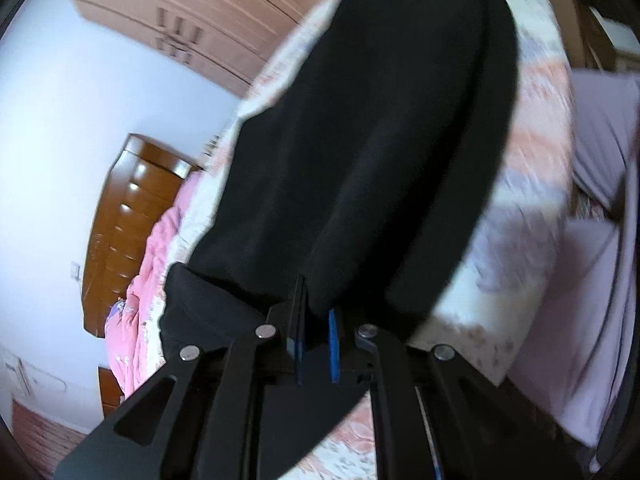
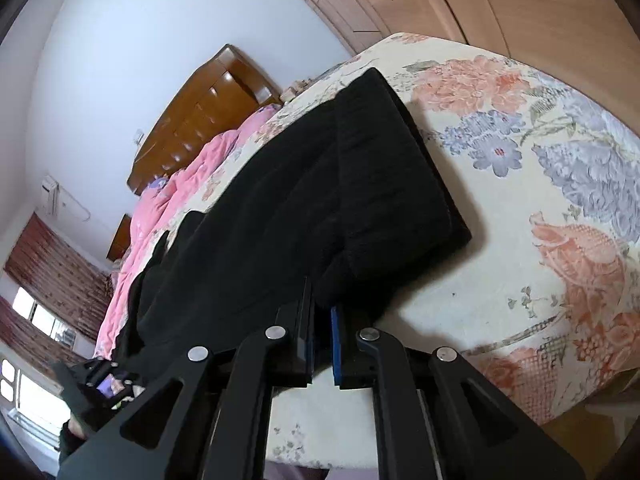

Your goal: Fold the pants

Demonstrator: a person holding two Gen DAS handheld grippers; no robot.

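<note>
Left tongs point(image 1: 316, 316) pinching black pants point(image 1: 372, 140), right tongs point(image 2: 320, 312) likewise clamped.

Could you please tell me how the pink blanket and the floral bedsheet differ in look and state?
The pink blanket is mostly plain pink; the floral bedsheet is cream with large orange and lilac flowers. The blanket lies bunched beside the headboard; the bedsheet is spread smooth under the black pants. Both are on the bed.

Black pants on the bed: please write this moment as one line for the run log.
pants: black, on floral bed sheet | left gripper: shut on pants | right gripper: shut on pants | fold: in progress
</note>
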